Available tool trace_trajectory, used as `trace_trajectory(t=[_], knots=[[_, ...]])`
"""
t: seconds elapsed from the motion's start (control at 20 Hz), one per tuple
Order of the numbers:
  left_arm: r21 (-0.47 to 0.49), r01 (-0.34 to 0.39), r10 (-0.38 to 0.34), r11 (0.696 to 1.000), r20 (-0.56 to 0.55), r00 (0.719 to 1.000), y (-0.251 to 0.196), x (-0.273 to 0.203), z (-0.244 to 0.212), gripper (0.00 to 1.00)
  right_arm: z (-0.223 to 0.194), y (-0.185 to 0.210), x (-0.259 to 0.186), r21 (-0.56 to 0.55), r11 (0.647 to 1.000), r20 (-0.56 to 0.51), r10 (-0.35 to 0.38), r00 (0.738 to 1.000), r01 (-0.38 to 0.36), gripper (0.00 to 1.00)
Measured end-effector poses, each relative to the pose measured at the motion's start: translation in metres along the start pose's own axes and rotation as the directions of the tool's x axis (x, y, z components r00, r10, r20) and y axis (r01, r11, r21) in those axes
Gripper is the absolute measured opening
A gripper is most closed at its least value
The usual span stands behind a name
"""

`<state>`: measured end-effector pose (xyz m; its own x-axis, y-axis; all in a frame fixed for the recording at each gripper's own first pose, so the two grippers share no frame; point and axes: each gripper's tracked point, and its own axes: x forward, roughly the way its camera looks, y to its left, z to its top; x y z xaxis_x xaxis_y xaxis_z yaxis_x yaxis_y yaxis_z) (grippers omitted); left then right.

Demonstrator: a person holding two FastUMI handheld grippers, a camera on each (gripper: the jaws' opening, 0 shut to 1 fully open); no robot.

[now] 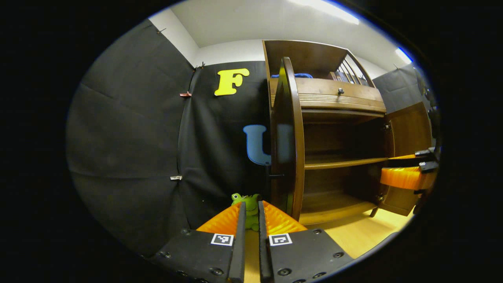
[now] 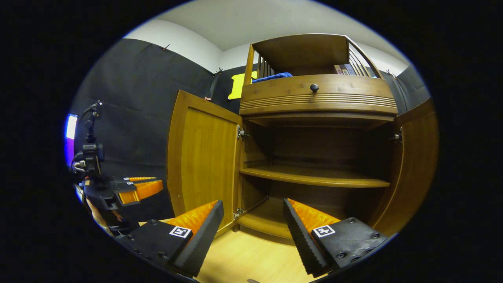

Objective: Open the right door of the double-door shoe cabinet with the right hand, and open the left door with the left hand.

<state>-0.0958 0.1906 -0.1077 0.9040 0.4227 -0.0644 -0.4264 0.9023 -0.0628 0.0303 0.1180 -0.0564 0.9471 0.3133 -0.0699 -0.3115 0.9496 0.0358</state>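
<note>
Left gripper view: nearest us, the left tool point(image 1: 251, 214) has its fingers nearly together with nothing between them, and a green plush toy point(image 1: 246, 204) sits on the floor just past their tips. Beyond it we see the left door point(image 1: 289, 137) edge-on, swung fully open, and the right tool point(image 1: 408, 176) far right by the right door point(image 1: 408, 133).

Right gripper view: we see the right tool point(image 2: 253, 214) with fingers wide apart, gripping nothing, above the wooden floor point(image 2: 251, 255). Farther off stands the shoe cabinet point(image 2: 318, 102), both doors open, its middle shelf point(image 2: 314, 177) bare. The left tool point(image 2: 137, 188) hangs at far left.
</note>
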Motion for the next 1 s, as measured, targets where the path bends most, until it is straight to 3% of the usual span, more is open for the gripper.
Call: trace_trajectory(t=[0.1, 0.25, 0.3, 0.35, 0.5, 0.65, 0.85, 0.95, 1.0], knots=[[-0.056, 0.048, -0.046, 0.997, 0.030, 0.998, -0.011, -0.017, 0.016, 0.14, 0.005, -0.010, -0.006, -0.007, 1.000, 0.013, -0.031, 0.999, 0.031, 0.96], [-0.041, 0.088, -0.084, 0.995, 0.077, 0.993, -0.027, -0.034, 0.038, 0.14, 0.011, -0.028, -0.022, -0.008, 0.996, 0.027, -0.087, 0.996, 0.087, 0.96], [-0.034, 0.121, -0.118, 0.992, 0.078, 0.990, -0.041, -0.038, 0.040, 0.19, 0.013, -0.033, -0.028, -0.010, 0.994, 0.032, -0.107, 0.994, 0.108, 0.96], [-0.032, 0.165, -0.162, 0.986, 0.079, 0.984, -0.057, -0.042, 0.043, 0.14, 0.014, -0.039, -0.035, -0.014, 0.992, 0.037, -0.128, 0.991, 0.129, 0.96], [-0.027, 0.297, -0.293, 0.955, 0.095, 0.951, -0.103, -0.049, 0.054, 0.15, 0.018, -0.058, -0.056, -0.018, 0.982, 0.047, -0.188, 0.981, 0.189, 0.97], [-0.011, 0.402, -0.399, 0.915, 0.103, 0.911, -0.143, -0.048, 0.059, 0.23, 0.022, -0.077, -0.077, -0.019, 0.967, 0.055, -0.252, 0.966, 0.253, 0.96], [0.021, 0.458, -0.458, 0.889, 0.081, 0.885, -0.170, -0.039, 0.052, 0.82, 0.027, -0.098, -0.103, -0.014, 0.949, 0.072, -0.314, 0.947, 0.315, 0.95], [0.026, 0.454, -0.455, 0.891, 0.068, 0.888, -0.176, -0.030, 0.047, 0.96, 0.030, -0.103, -0.112, -0.017, 0.943, 0.079, -0.330, 0.941, 0.333, 0.95], [0.024, 0.446, -0.447, 0.895, 0.067, 0.892, -0.176, -0.030, 0.047, 0.98, 0.030, -0.106, -0.114, -0.019, 0.941, 0.079, -0.336, 0.938, 0.339, 0.96]])
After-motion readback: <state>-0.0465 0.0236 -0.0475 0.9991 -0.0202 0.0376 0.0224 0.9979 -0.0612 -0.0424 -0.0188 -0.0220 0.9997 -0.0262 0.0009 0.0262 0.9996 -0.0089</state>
